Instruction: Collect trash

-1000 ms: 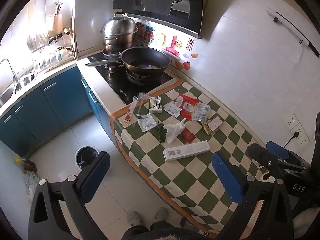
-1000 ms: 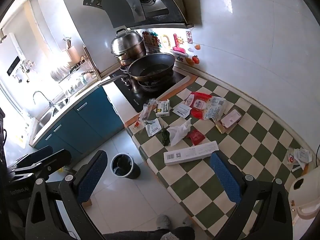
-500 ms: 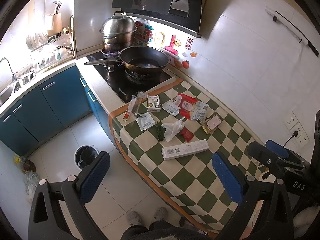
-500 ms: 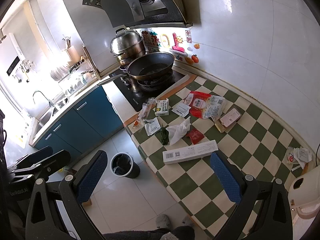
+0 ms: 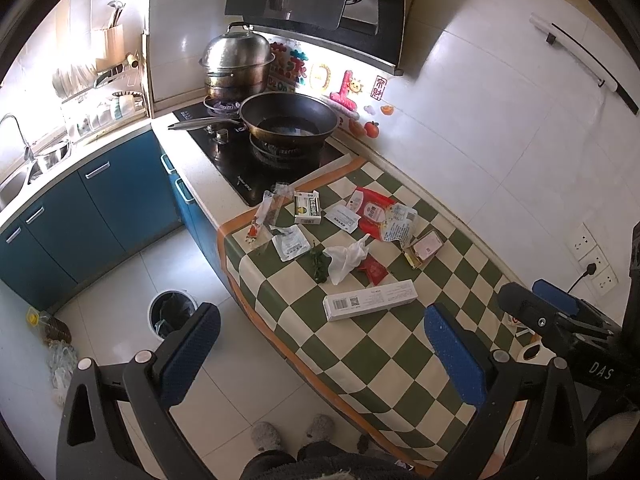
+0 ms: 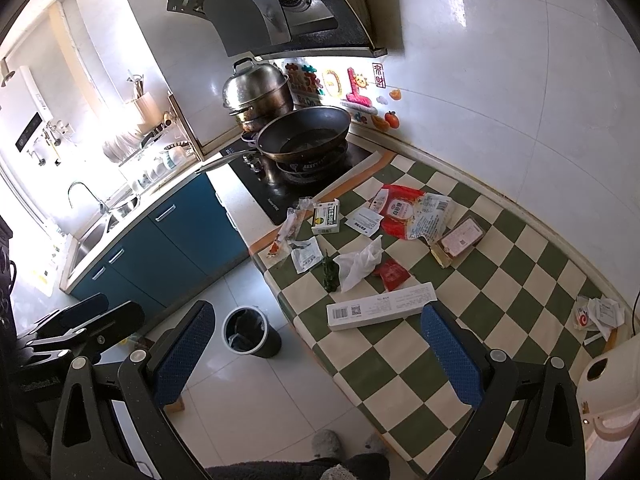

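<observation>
Trash lies on the green-and-cream checked counter (image 5: 384,344): a long white box (image 5: 370,300) nearest me, a crumpled white tissue (image 5: 346,258), a small red packet (image 5: 374,270), a red wrapper (image 5: 372,210), a small carton (image 5: 307,208) and several sachets. The same box (image 6: 380,306) and tissue (image 6: 360,262) show in the right wrist view. A small bin (image 5: 172,314) (image 6: 248,332) stands on the floor beside the counter. My left gripper (image 5: 320,352) and right gripper (image 6: 316,350) are both open and empty, held high above the counter's near edge.
A wok (image 5: 288,120) and a steel pot (image 5: 236,60) sit on the hob behind the trash. More crumpled papers (image 6: 600,314) lie at the counter's right end by a white appliance (image 6: 608,396). Blue cabinets (image 5: 100,208) and a sink are left.
Both views have shifted only slightly; the left one has drawn back a little from the counter. The trash has not moved and both grippers stay open.
</observation>
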Tool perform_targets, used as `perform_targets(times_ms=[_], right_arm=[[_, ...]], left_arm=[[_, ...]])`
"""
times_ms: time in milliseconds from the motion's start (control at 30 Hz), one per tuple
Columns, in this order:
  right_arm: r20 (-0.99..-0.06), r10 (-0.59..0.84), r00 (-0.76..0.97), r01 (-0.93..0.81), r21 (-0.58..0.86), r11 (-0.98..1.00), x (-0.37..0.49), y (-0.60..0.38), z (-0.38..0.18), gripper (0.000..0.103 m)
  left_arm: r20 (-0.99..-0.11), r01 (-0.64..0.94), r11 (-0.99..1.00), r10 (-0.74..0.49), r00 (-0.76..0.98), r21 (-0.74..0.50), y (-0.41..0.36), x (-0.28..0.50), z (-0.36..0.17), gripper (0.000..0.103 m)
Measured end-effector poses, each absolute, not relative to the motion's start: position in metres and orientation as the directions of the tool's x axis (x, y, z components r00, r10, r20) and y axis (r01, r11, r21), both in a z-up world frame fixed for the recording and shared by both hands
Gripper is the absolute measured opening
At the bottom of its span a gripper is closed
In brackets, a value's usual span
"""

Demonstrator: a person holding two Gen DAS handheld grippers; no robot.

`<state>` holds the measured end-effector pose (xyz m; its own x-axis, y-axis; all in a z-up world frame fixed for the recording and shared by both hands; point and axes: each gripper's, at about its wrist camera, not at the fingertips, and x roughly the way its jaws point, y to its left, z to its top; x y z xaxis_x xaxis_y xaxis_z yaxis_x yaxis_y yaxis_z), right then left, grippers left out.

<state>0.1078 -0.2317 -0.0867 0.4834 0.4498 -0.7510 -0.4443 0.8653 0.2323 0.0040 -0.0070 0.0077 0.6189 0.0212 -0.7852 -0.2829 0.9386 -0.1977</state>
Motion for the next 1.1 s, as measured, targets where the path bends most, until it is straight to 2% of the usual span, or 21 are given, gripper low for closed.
perform_targets(times_ms=[1100], right_arm=[[-0.748,0.452,0.486,-0.445,0.233,0.864,0.109,-0.2308,-0.0849,0.103]], left_arm=[[-0.784,-0.281,0.938,0.017,0.62,-0.203,-0.0046,0.0027,0.0057,0.103]])
